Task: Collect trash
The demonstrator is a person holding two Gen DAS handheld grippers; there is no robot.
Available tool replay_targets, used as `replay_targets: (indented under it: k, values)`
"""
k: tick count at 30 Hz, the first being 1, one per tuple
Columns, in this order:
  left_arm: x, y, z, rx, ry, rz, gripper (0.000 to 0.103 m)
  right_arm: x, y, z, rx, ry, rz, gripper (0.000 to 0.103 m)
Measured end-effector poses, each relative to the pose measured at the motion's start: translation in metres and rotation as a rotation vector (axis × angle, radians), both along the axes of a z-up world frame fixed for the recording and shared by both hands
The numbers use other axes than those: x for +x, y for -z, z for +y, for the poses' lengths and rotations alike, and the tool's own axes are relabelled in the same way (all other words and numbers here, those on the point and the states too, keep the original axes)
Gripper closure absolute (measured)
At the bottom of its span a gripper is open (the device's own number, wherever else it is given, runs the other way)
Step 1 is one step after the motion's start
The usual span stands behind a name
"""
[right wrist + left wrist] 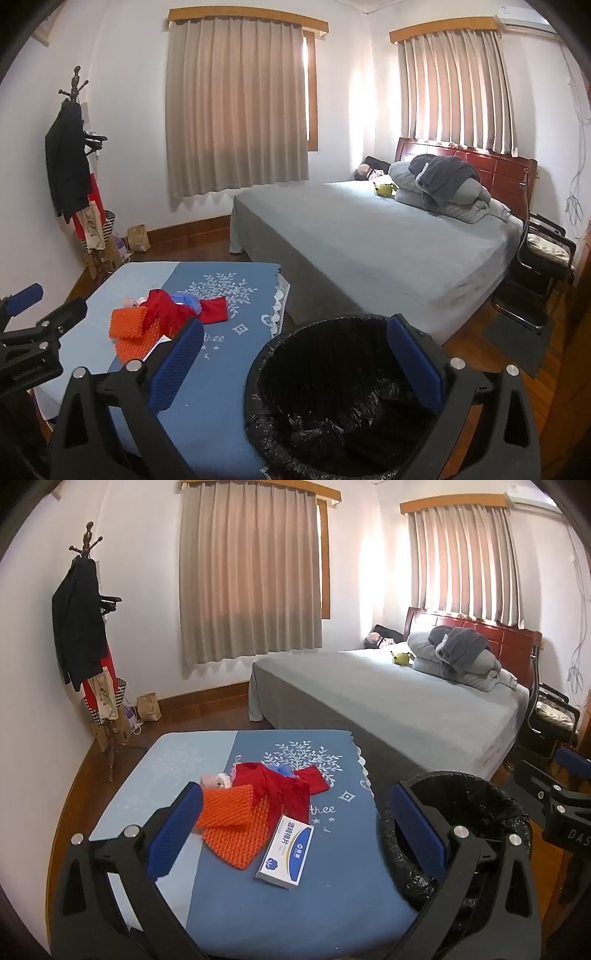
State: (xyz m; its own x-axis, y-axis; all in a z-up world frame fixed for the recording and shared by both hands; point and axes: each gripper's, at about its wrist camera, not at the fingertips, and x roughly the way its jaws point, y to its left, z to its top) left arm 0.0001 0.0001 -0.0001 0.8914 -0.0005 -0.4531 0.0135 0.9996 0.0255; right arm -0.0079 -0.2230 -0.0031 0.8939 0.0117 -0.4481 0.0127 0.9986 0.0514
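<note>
The left gripper [295, 834] is holding its blue-padded fingers [173, 834] spread fully apart, with nothing between the pads. It is hovering above the worktop [229, 904], which is wearing a blue cloth printed with a white tree motif. Between the fingers, seen from the left wrist, the trash is lying in a loose group. A white and blue box [286, 851] is resting flat at the 6 o'clock edge of the group. An orange foam net [225, 823] is touching the box at its 9 o'clock side. A red net [284, 788] is lying at 12 o'clock from the box, overlapping the orange piece. A pale crumpled wrapper [216, 781] is sitting at 10 o'clock, just beside the red net.

The right gripper [295, 365] is likewise keeping its fingers [413, 362] spread wide and gripping nothing. It is hovering over a bin [332, 398] lined with a black bag, standing at the 3 o'clock side of the worktop. In the right wrist view the trash group is lying at 10 o'clock from the bin.

Beyond the worktop, a bed [388, 701] with grey bedding is occupying the 1 o'clock area. A coat stand [88, 627] hung with dark clothing is standing at 10 o'clock against the wall.
</note>
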Motion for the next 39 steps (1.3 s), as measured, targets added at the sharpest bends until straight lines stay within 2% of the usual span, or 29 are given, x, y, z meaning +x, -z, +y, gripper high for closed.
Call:
replay_targets:
  k: [39]
  values:
    - [-0.0001,0.0003,-0.0022,-0.002,-0.003,-0.008,0.005,-0.0021,0.0062,-0.0005,0.007,0.009,-0.004,0.006]
